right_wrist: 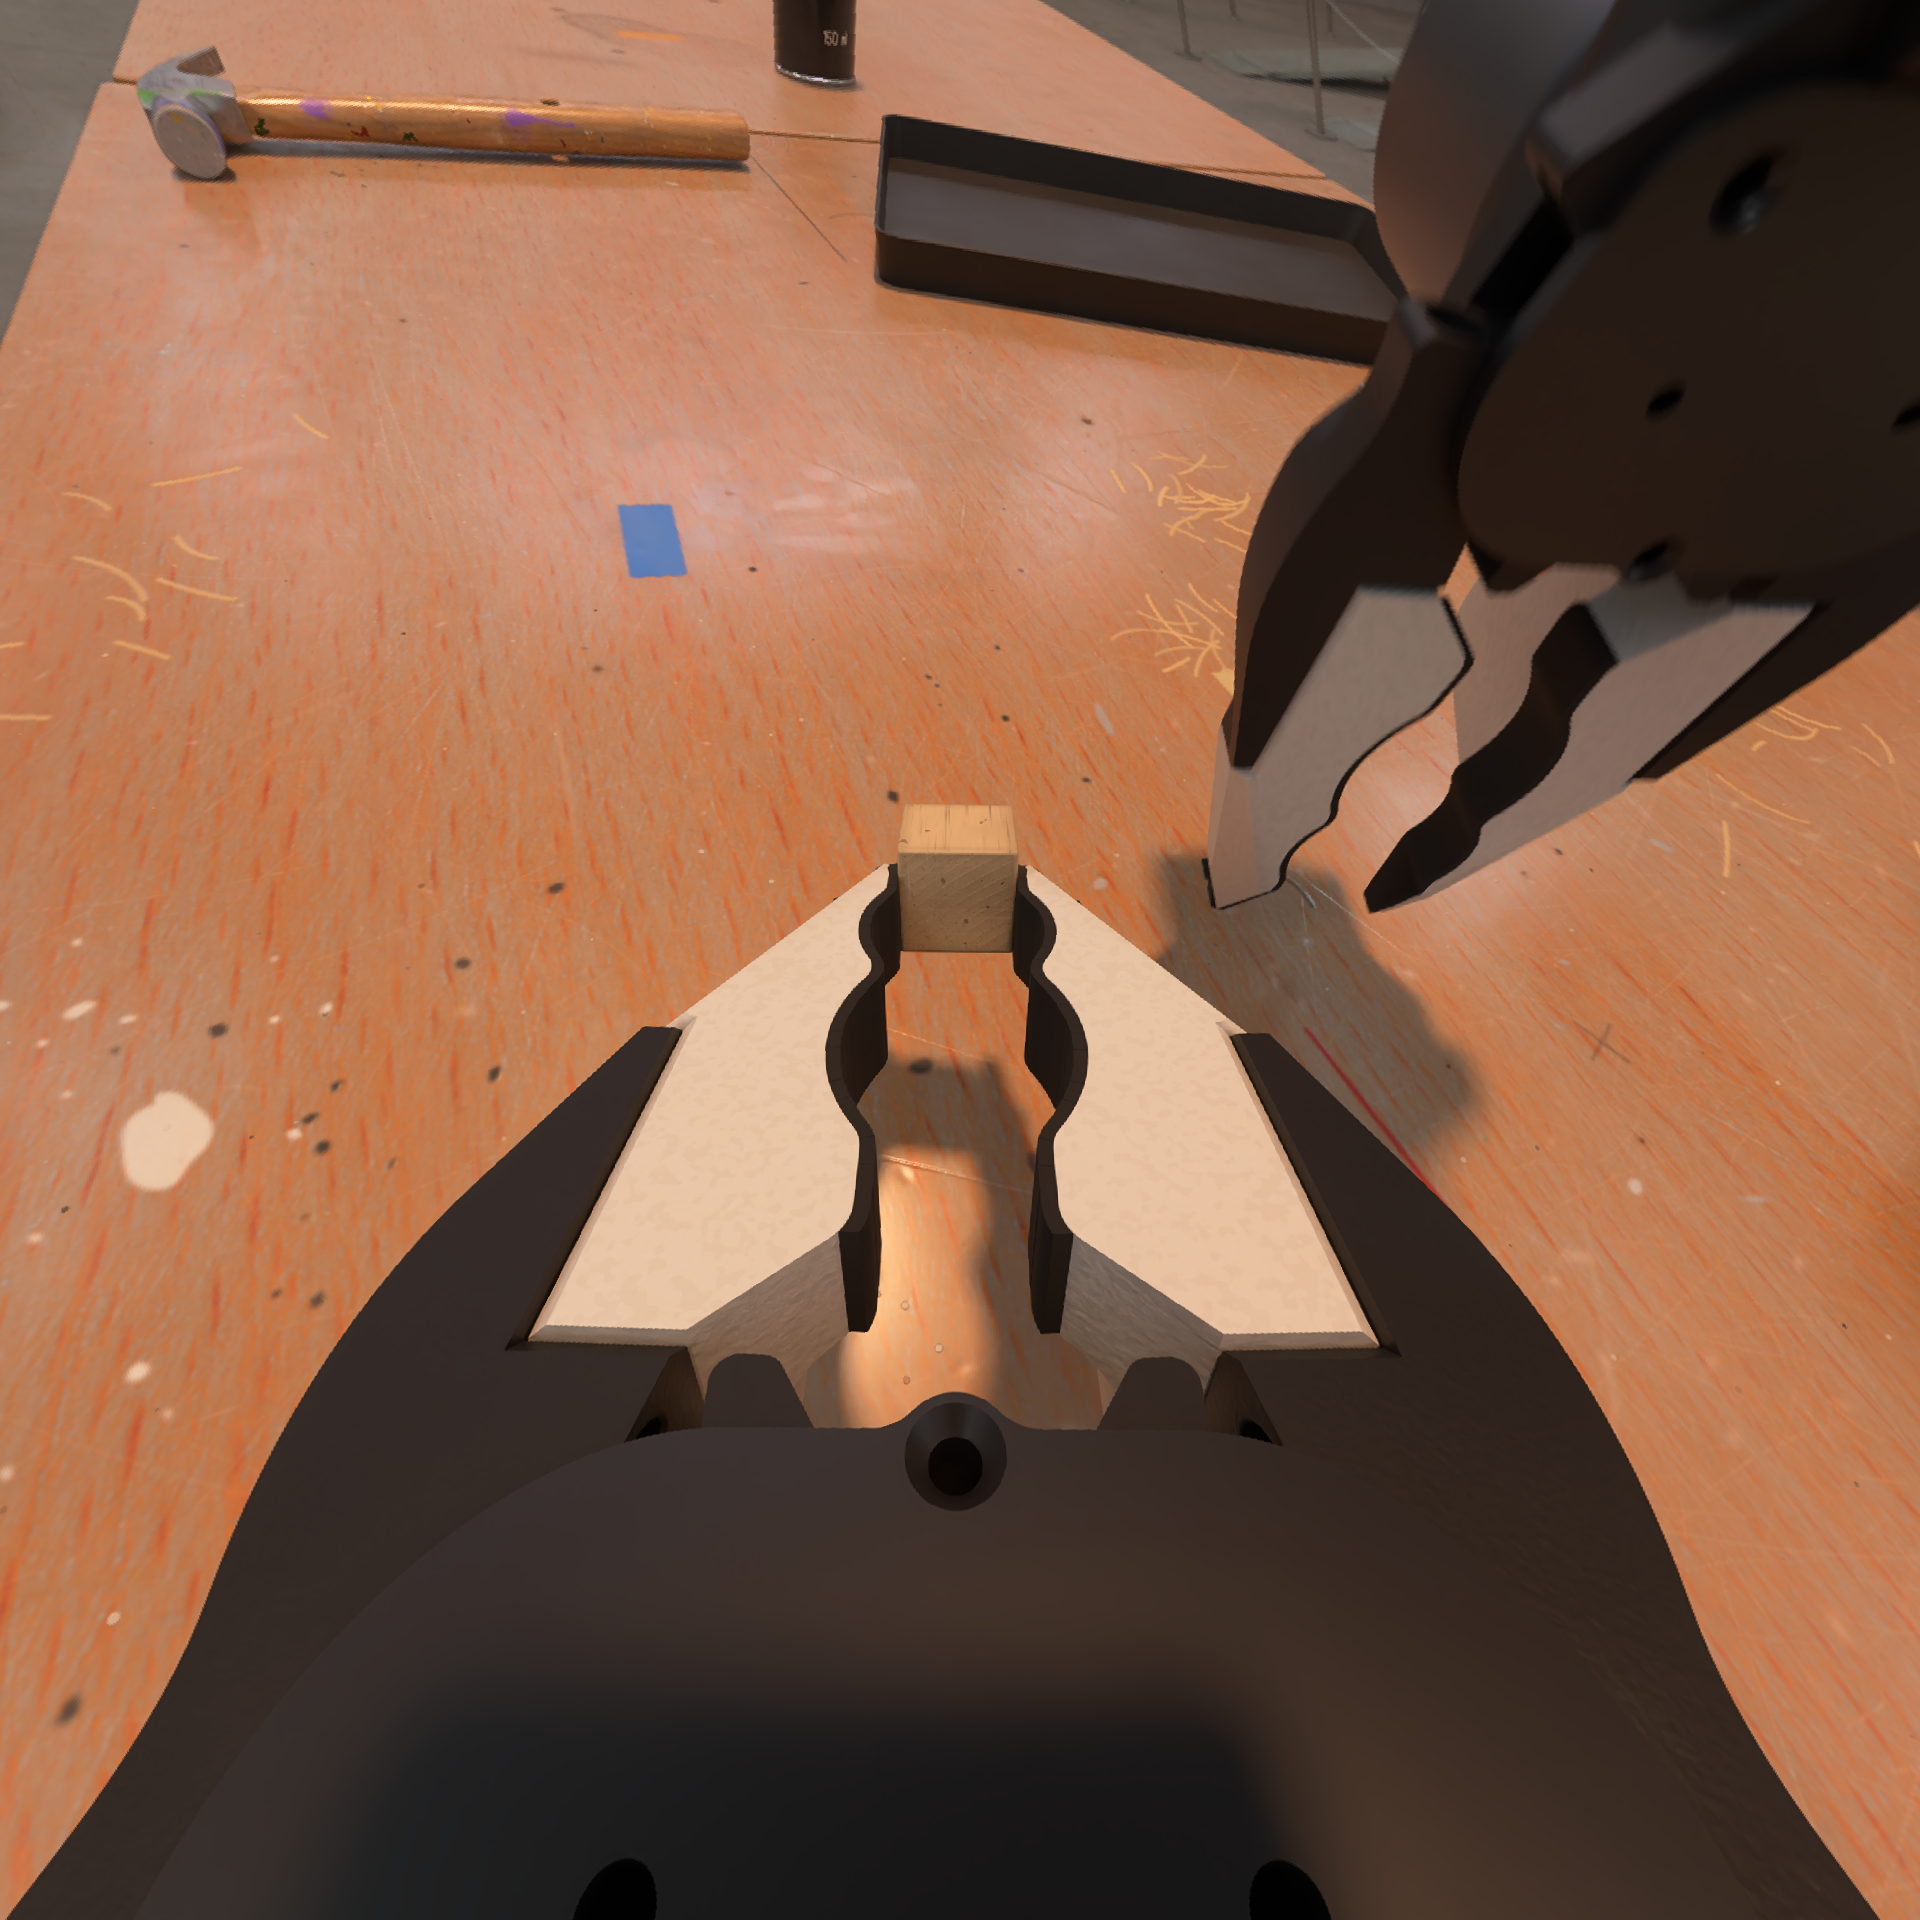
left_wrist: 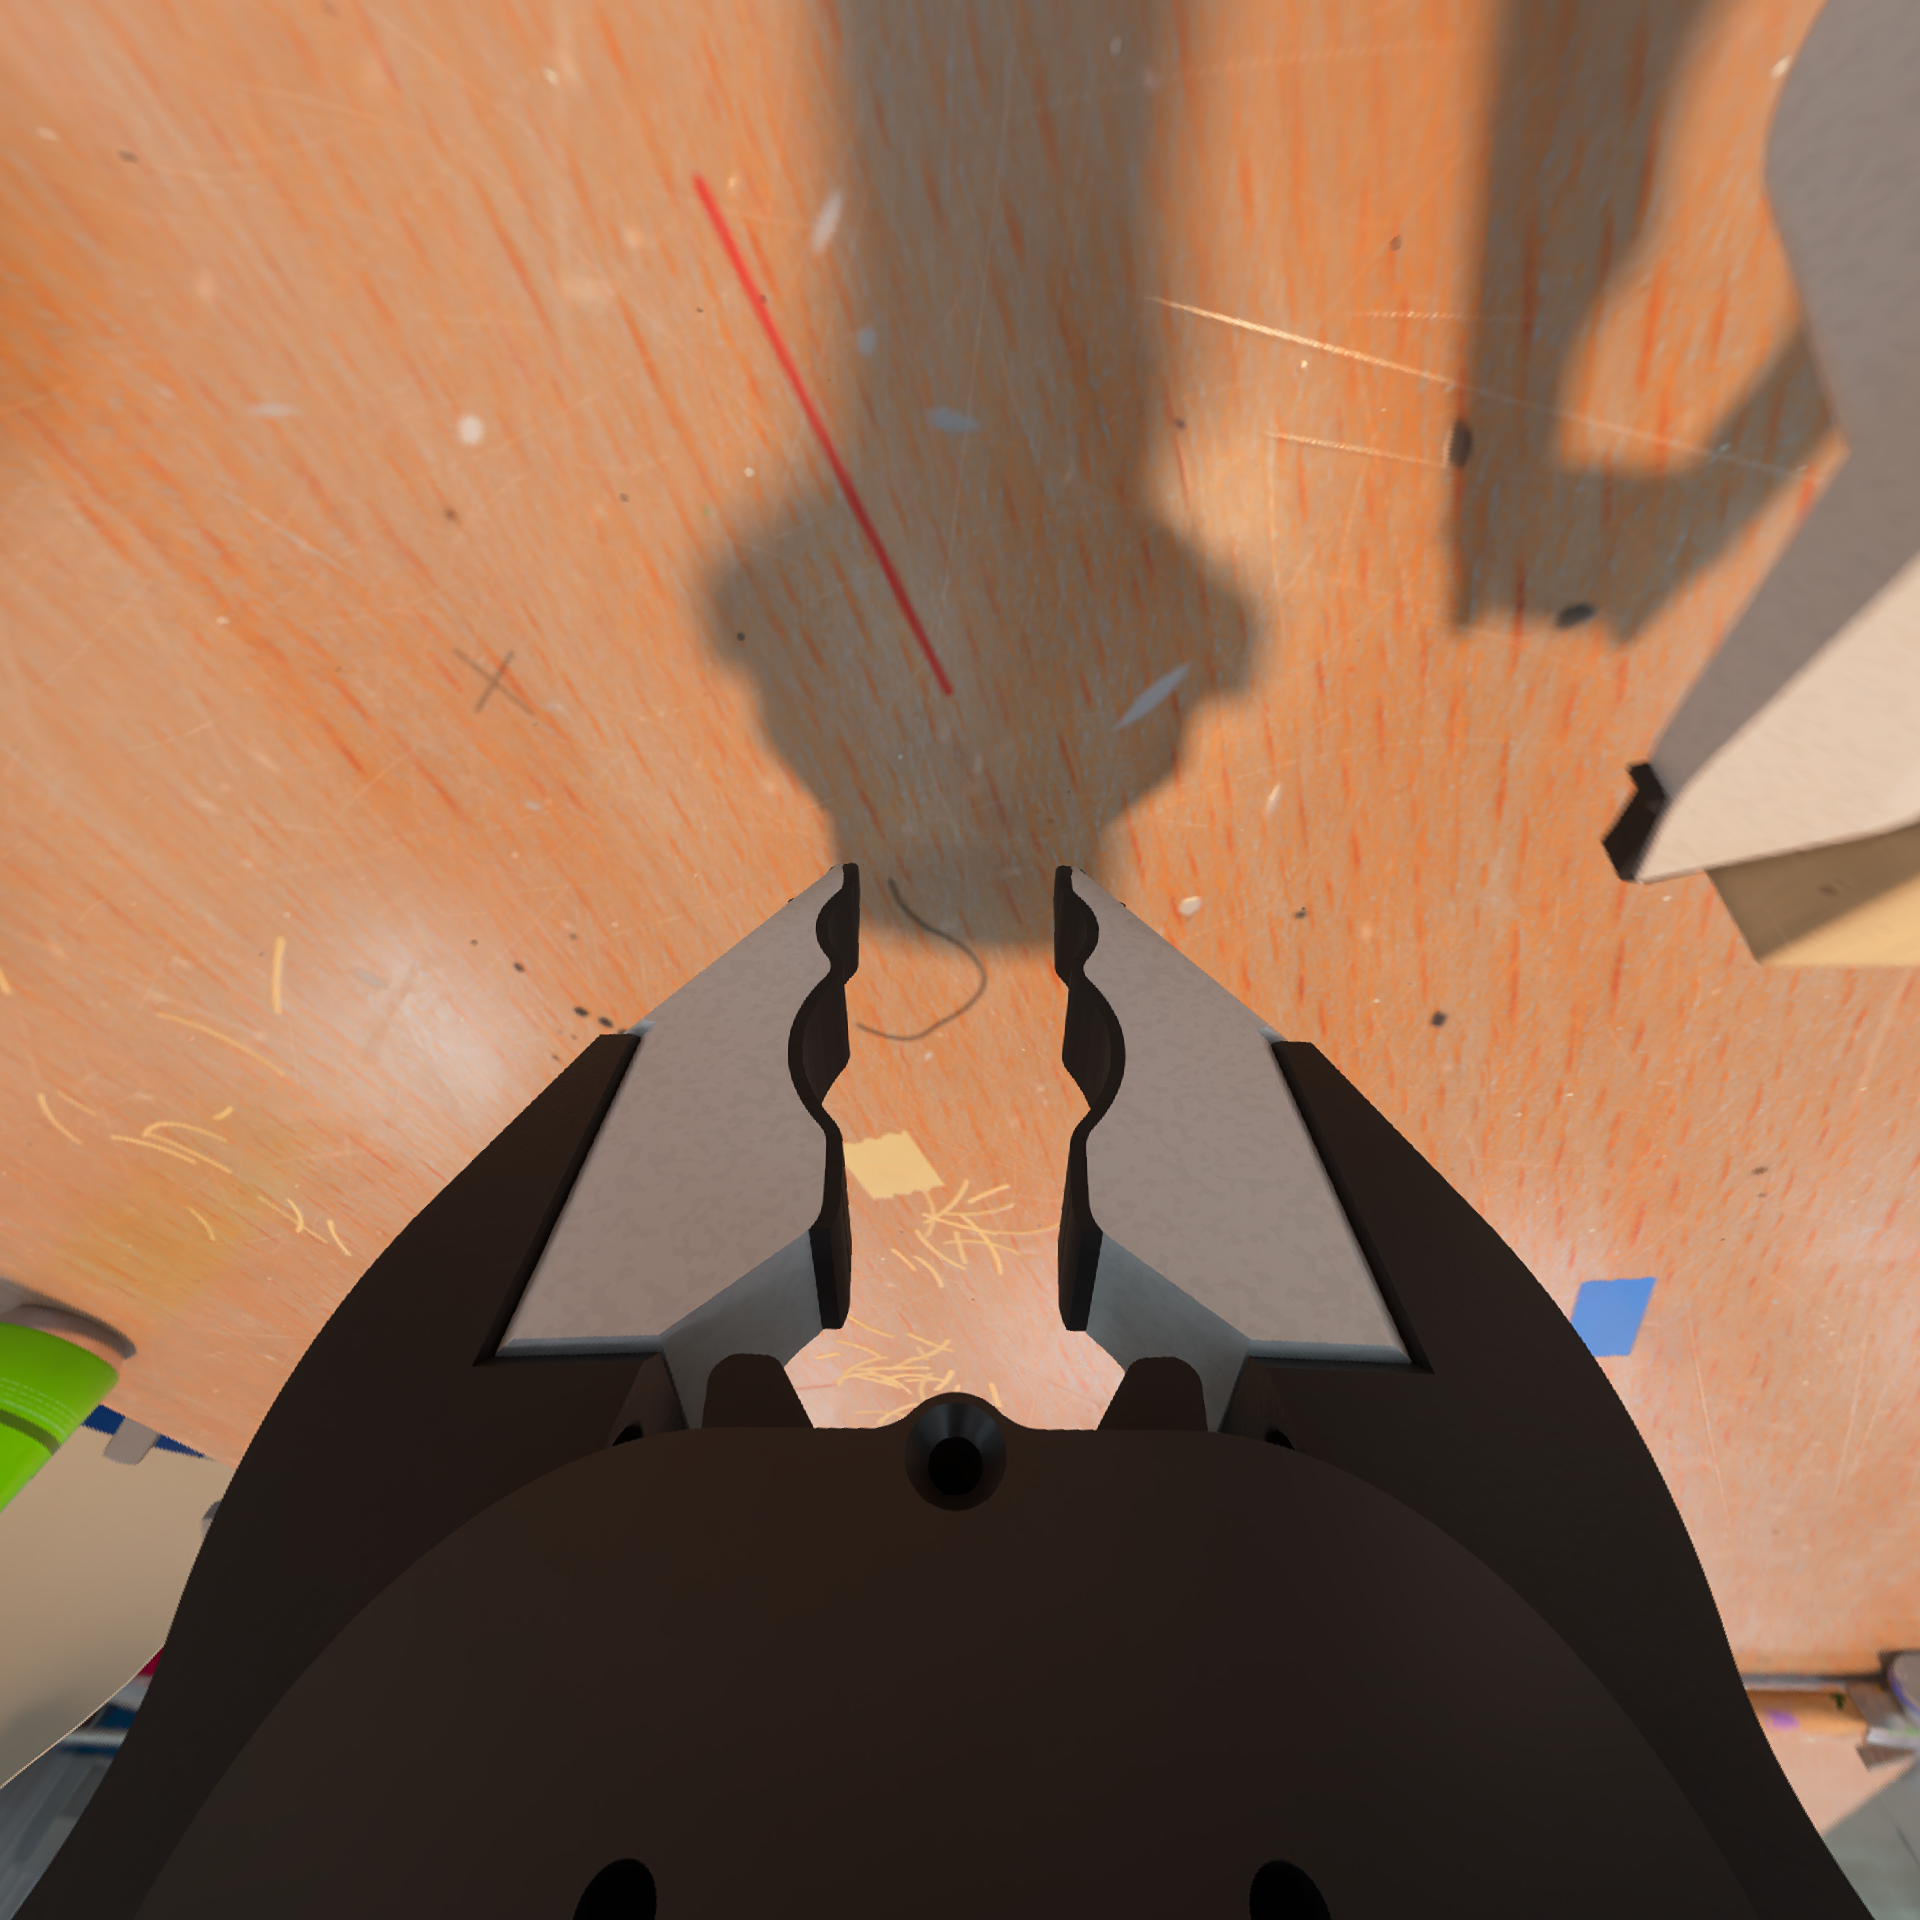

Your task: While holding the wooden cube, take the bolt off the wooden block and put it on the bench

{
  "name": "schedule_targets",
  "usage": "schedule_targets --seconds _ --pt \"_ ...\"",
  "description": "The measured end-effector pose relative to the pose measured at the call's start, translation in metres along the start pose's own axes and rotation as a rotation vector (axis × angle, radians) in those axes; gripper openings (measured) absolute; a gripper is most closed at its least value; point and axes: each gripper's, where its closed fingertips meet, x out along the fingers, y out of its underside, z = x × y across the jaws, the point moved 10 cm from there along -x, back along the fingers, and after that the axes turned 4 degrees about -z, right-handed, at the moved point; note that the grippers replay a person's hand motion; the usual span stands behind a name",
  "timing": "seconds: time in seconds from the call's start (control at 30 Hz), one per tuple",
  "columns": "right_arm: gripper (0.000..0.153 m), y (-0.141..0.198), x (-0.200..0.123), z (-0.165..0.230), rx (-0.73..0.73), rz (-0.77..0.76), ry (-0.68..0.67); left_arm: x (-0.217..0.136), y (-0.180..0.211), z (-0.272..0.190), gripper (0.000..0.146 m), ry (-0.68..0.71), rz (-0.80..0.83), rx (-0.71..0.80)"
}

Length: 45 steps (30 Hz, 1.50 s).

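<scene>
Two tools work over the orange bench point(right_wrist: 416, 727). We find the left tool point(left_wrist: 956, 894) released and empty, pointing down at bare bench. The right tool point(right_wrist: 956, 883) is clenched on the wooden cube point(right_wrist: 956, 878) at its fingertips. Neither bolt nor wooden block shows in either view. We judge a bolt small, stiff, slippery; best gripped across its head.

- The hammer point(right_wrist: 416, 125) lies on the bench point(right_wrist: 520, 779), upper left of the right wrist view.
- The tray point(right_wrist: 1122, 239) sits right of it (top centre-right).
- The wooden cube point(right_wrist: 957, 883) sits mid-frame, with the left gripper point(right_wrist: 1320, 883) to its right.
</scene>
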Motion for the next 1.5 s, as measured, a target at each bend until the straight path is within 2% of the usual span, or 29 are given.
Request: schedule_targets --seconds 0.13,0.27,0.37,0.43,0.53,0.63,0.7,0.8,0.9,0.97,1.13,1.4,1.5 --pt "0.020 0.000 0.000 -0.001 0.007 0.000 -0.003 -0.025 0.012 -0.003 0.037 -0.033 -0.091 -0.066" --pt "0.020 0.000 0.000 -0.001 0.011 -0.005 -0.004 -0.064 0.047 -0.003 0.038 -0.167 -0.149 -0.221" --pt "0.020 0.000 0.000 -0.002 0.017 -0.001 -0.007 -0.096 0.115 0.015 0.035 -0.385 -0.113 -0.531" --pt "0.020 0.000 0.001 -0.002 0.025 0.002 -0.012 -0.109 0.172 0.030 0.042 -0.449 -0.074 -0.808" --pt "0.020 -0.001 0.003 -0.003 0.038 0.000 -0.027 -0.104 0.242 0.053 0.048 -0.457 -0.060 -1.130" --pt "0.020 -0.001 0.004 -0.002 0.035 0.002 -0.029 -0.077 0.277 0.070 0.045 -0.340 -0.092 -1.350" --pt "0.020 -0.001 0.004 -0.001 0.026 0.002 -0.025 -0.058 0.285 0.078 0.045 -0.328 -0.047 -1.425" --pt "0.020 -0.001 0.004 0.000 0.021 -0.001 -0.024 -0.034 0.290 0.082 0.047 -0.417 -0.001 -1.534" --pt "0.020 -0.001 0.003 0.000 0.025 -0.012 -0.036 -0.019 0.292 0.084 0.059 -0.406 -0.104 -1.699" --pt "0.020 -0.002 0.002 0.001 0.026 -0.025 -0.047 -0.015 0.293 0.084 0.060 -0.430 -0.178 -1.782" --pt "0.020 -0.003 -0.003 0.005 0.055 -0.060 -0.091 -0.008 0.298 0.086 0.050 -0.548 -0.174 -1.887" --pt "0.020 -0.010 -0.012 0.009 0.088 -0.110 -0.130 0.017 0.308 0.088 0.037 -0.547 -0.159 -2.033" --pt "0.020 -0.013 -0.015 0.010 0.085 -0.121 -0.136 0.025 0.310 0.090 0.025 -0.542 -0.206 -2.056"
